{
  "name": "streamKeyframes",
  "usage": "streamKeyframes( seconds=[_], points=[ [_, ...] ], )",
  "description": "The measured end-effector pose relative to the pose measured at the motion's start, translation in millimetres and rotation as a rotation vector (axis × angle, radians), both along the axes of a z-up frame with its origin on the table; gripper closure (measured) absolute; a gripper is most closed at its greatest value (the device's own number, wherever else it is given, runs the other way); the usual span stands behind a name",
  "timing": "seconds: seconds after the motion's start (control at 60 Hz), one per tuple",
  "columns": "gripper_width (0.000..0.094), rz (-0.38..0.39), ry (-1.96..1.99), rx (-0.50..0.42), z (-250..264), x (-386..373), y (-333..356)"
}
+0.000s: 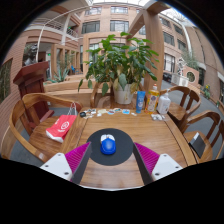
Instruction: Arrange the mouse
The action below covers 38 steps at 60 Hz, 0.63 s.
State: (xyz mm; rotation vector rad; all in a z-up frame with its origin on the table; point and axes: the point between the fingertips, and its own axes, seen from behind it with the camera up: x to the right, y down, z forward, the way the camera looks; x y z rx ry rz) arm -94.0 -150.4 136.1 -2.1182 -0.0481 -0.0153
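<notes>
While gripper [108, 158] gapes — mouse [108, 145] sits between.

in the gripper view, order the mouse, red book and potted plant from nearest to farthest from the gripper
1. Blue mouse: on the round black mouse pad, between the open gripper's fingers, gaps either side.
2. Red book: ahead, off to the left on the table.
3. Potted plant: at the table's far edge.

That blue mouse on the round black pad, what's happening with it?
A hand-held claw is pointed at a blue mouse that sits on a round black mouse pad on a wooden table. The claw is open; the mouse rests on the pad between the pink-padded fingers, not gripped. Beyond lie a red book, bottles and a potted plant.
</notes>
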Motion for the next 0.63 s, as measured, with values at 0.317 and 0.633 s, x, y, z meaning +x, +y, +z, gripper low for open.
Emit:
streamKeyframes(
  seconds=[0.317, 0.633],
  points=[
    [0.0083, -0.010, 0.006, 0.029, 43.8, 7.1, -88.7],
    [0.0077, 0.017, 0.011, 0.035, 54.9, 4.6, -138.0]
  ],
)
